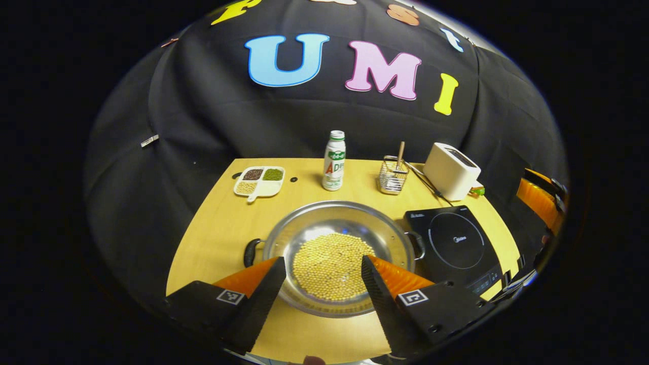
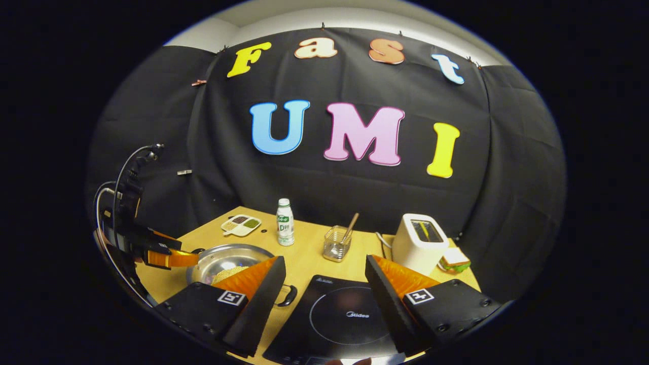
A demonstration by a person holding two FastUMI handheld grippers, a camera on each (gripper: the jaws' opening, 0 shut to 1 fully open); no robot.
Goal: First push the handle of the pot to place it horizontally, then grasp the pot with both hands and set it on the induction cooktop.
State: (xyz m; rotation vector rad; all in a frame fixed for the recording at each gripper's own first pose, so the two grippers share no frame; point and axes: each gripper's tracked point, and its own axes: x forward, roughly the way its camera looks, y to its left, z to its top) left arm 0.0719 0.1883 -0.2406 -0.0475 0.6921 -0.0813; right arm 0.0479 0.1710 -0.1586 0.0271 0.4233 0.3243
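Black cloth walls close in a yellow wooden bench (image 1: 223, 223), and the steel pot (image 1: 338, 256) sits near the front edge, about midway along it, with a heap of pale beans (image 1: 332, 266) in its bottom. Its two black handles (image 1: 250, 252) stick out to either side, one toward each end of the bench, so the pot lies level across. Just beside it, toward the right end, lies the black induction cooktop (image 1: 456, 243); pot and cooktop are close, the near handle almost at the cooktop's edge.

The left gripper (image 1: 320, 276) hangs over the pot's front rim, jaws spread wide, holding nothing; whether the fingers touch the rim is hard to tell from this angle. The right gripper (image 2: 324, 276) hovers above the cooktop (image 2: 337, 317), jaws equally wide apart and empty, and from the right gripper view the pot (image 2: 228, 261) shows at the left with one handle (image 2: 288, 295) beside the cooktop.

Along the back edge: a divided dish of grains (image 1: 259, 181) toward the left corner, a white bottle (image 1: 334, 161) in the middle, a wire basket (image 1: 393, 176) with a stick in it, and a white toaster (image 1: 451, 170) toward the right corner, with something like a sandwich (image 2: 454, 259) just beside it.
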